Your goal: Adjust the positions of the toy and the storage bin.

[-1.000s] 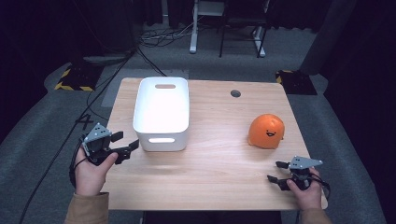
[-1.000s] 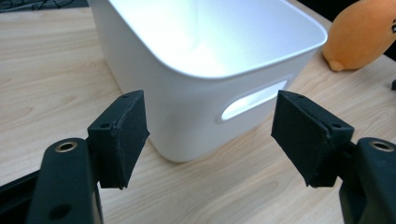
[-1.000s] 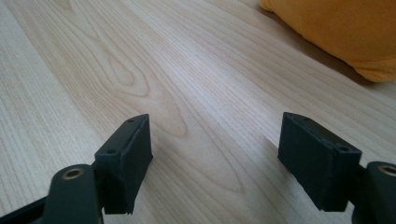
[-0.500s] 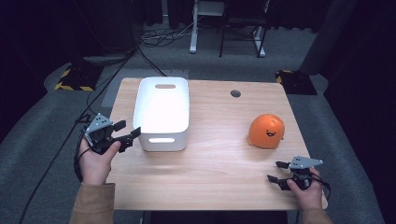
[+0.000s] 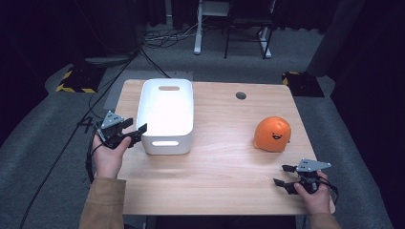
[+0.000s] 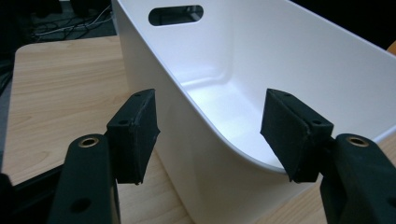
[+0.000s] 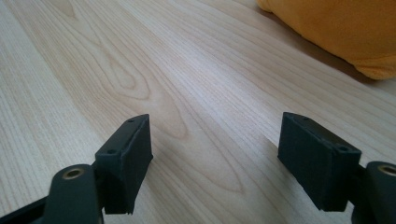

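Your left hand-held gripper [image 5: 136, 133] is wide open, jaws straddling the near-corner rim of the white rectangular plastic bin [image 5: 167, 114] on the light wooden bench [image 5: 219, 157]. Right hand-held gripper [image 5: 285, 175] wide, empty. Risk: thin-wall pinch w/ one jaw inside may tip the bin.

Looked like a lab or recording studio: dark curtained walls, grey carpet [image 5: 43, 157], loose cables [image 5: 162, 38] on the floor, hazard-striped pads [image 5: 71, 88], one lit wooden worktop [image 5: 219, 176], desk legs [image 5: 197, 28] behind.
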Available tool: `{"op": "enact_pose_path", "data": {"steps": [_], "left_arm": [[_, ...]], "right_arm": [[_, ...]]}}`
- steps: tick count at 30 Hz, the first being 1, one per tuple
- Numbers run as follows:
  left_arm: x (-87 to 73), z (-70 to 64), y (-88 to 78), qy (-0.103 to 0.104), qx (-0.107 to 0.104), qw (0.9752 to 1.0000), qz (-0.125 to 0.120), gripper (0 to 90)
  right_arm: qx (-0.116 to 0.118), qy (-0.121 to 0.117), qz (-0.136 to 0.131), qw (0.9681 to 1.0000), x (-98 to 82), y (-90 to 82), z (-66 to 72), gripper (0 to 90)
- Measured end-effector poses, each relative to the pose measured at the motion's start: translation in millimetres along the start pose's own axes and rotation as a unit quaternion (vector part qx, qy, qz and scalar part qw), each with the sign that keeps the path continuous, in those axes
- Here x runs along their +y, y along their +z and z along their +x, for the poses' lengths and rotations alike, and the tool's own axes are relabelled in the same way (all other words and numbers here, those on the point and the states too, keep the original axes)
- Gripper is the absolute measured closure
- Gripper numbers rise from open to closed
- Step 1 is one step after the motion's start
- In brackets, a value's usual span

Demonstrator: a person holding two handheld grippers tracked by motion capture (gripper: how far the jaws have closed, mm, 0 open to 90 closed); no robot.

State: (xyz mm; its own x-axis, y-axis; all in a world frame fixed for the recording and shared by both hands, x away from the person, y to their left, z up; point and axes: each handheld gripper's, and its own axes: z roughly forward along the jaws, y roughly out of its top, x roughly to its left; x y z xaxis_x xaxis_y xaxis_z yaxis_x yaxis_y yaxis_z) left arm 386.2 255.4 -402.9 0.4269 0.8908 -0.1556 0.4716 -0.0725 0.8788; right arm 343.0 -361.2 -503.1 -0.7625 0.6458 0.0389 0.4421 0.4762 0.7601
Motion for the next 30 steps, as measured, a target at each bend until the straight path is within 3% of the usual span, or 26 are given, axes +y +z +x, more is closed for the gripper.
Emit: {"op": "enact_pose_path", "data": {"steps": [13, 21, 25, 30], "left_arm": [[-2.3, 1.8, 10.8, 0.01, -0.026, 0.9996, -0.003, 40.2], [-1.8, -0.7, 7.9, 0.019, -0.02, 0.9996, -0.001, 46.5], [-3.5, -6.6, 8.7, 0.02, -0.028, 0.9994, -0.003, 46.5], [-6.2, -23.9, 9.6, 0.028, -0.042, 0.9988, -0.002, 46.1]], "right_arm": [[0.0, 0.001, -0.001, 1.0, 0.0, -0.1, -0.4, 26.3], [-0.002, -0.002, 0.001, 1.0, 0.1, 0.0, 0.4, 26.3], [-0.003, -0.004, 0.002, 1.0, 0.2, 0.1, 0.9, 26.2], [-0.003, -0.008, 0.001, 1.0, -0.1, 0.3, 0.9, 26.2]]}}
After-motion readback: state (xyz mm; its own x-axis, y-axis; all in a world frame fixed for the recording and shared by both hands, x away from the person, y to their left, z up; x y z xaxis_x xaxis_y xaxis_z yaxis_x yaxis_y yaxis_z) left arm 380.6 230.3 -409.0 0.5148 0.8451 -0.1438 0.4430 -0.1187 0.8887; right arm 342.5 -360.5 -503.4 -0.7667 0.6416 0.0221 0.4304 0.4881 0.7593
